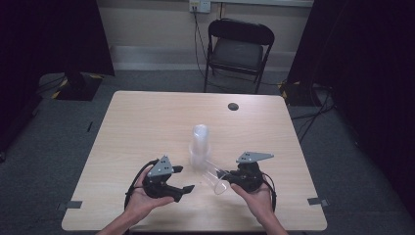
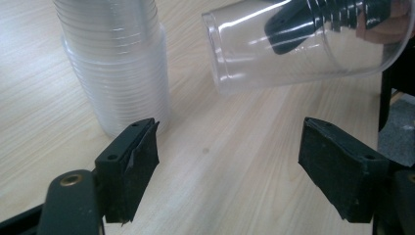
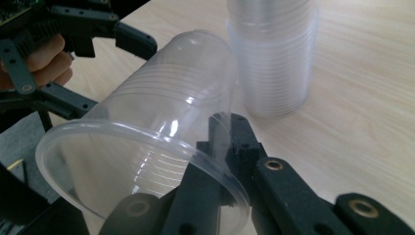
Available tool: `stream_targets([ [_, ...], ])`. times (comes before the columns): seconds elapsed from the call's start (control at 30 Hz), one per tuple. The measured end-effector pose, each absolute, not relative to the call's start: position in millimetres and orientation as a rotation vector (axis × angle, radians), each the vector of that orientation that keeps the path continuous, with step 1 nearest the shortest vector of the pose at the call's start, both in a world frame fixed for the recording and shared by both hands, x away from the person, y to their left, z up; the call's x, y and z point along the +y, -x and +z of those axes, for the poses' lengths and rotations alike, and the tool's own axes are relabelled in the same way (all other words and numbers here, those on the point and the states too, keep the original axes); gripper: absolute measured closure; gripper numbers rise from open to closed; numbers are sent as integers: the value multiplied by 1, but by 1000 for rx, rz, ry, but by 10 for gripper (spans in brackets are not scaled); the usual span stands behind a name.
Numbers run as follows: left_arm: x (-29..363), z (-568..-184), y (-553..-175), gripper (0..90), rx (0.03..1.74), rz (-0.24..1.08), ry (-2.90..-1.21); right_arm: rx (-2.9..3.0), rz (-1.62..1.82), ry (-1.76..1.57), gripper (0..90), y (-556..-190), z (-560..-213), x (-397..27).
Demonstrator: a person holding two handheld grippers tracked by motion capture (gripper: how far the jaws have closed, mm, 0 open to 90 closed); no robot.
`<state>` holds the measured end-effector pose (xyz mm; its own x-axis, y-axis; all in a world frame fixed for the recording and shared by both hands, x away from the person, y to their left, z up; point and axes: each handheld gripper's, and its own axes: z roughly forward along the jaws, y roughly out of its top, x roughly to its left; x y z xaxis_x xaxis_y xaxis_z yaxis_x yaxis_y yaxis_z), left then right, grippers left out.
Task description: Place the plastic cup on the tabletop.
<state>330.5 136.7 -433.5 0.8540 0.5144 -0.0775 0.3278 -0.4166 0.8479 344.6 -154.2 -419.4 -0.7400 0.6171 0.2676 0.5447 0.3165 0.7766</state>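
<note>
Plainly unmarked clear cup [image 3: 147, 147] – pinched in right claw [image 3: 222, 147]; no lettering

Black folding chair [image 1: 239, 49] beyond wooden table [image 1: 147, 117], grey carpet [image 1: 63, 132]

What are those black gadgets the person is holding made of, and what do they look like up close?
Each hand-held gripper, left and right, is a black frame carrying a grey three-cornered plate on top. Black cables trail back toward the wrists. The fingers are blocky black pads, joined by bars with brass-coloured rivets. The forearms are bare, with no sleeves.
</note>
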Motion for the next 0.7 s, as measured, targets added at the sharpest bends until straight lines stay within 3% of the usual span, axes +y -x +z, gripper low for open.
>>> stream_targets([
  [0.7, 112, -435, -315, 194, 409, 346, -2178, 2735, 1328, -1079, 900, -345, -428, -140],
])
